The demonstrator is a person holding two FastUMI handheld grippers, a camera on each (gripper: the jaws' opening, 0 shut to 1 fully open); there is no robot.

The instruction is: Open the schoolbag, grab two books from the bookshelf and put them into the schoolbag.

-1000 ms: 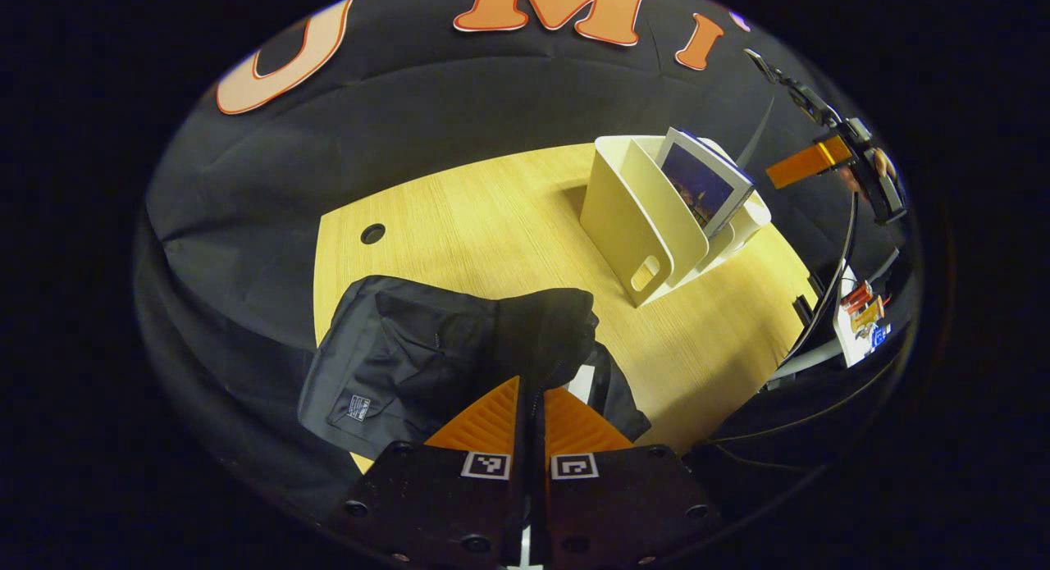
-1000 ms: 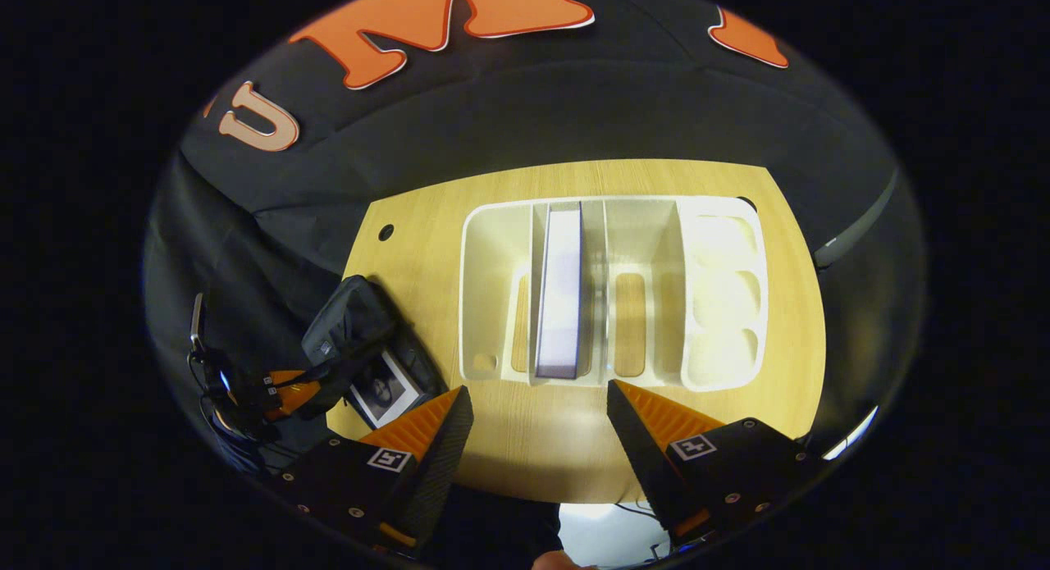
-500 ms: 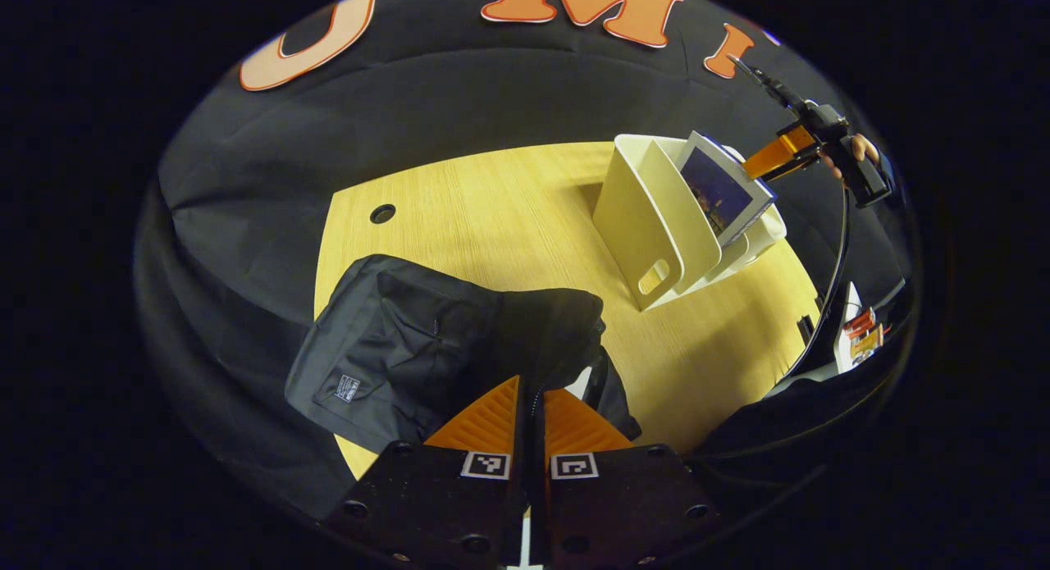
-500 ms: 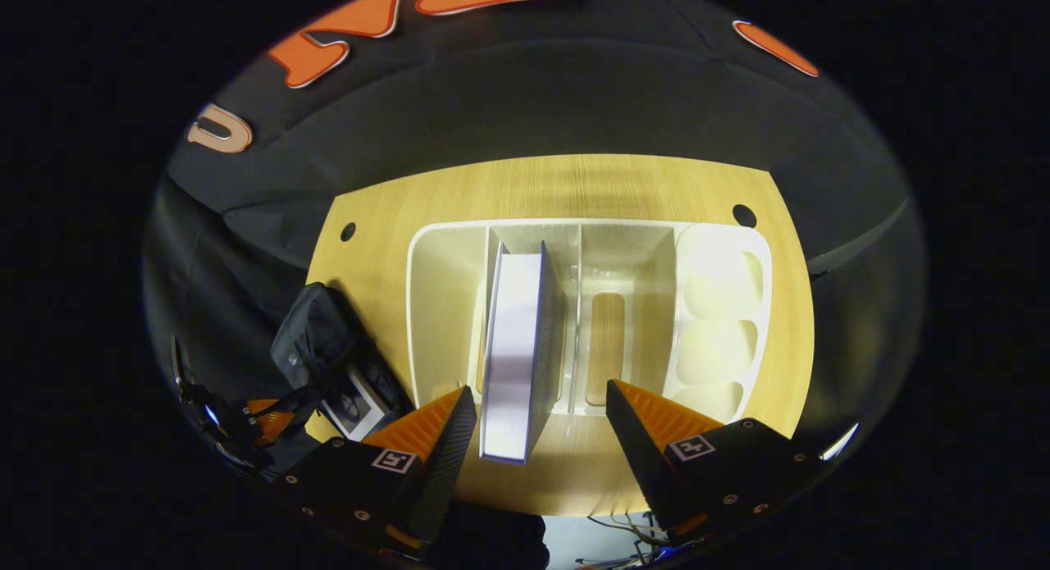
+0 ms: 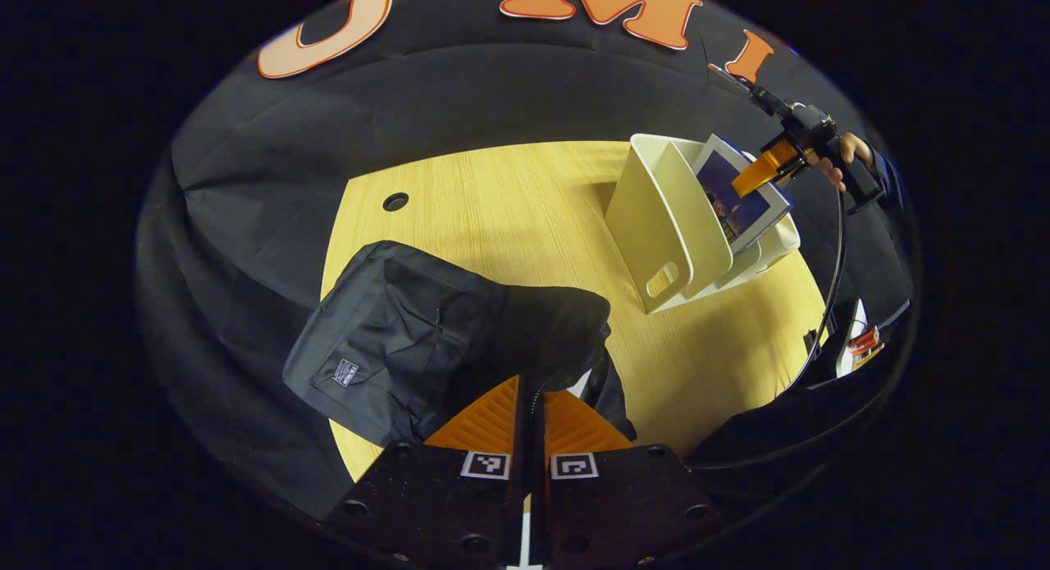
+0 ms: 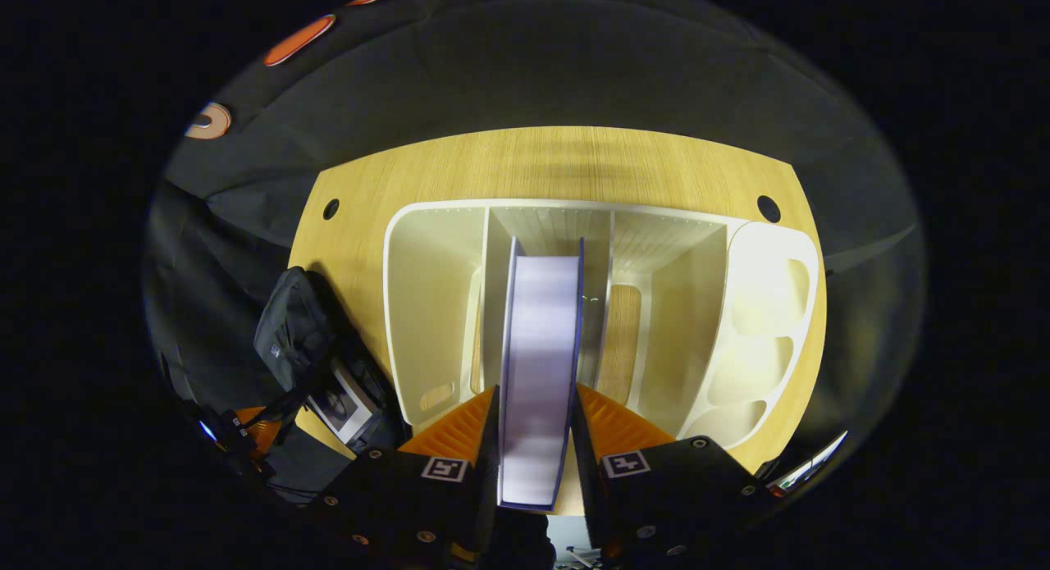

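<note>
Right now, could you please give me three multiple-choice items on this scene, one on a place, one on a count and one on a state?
1. Where does the rack stand relative to the bag in the right gripper view?
A. Right of the bag
B. Left of the bag
C. On top of the bag

2. How many books stand in the rack?
A. None
B. One
C. Three

3. How does the right gripper stand?
A. Wide open above the table
B. Closed on nothing
C. Closed on the book

Answers:
1. A: in the right gripper view the bag lies at the table's left edge and the rack is to its right.
2. B: a single book stands in one middle slot; the other slots are bare.
3. C: both fingers press the book's two sides.
</note>
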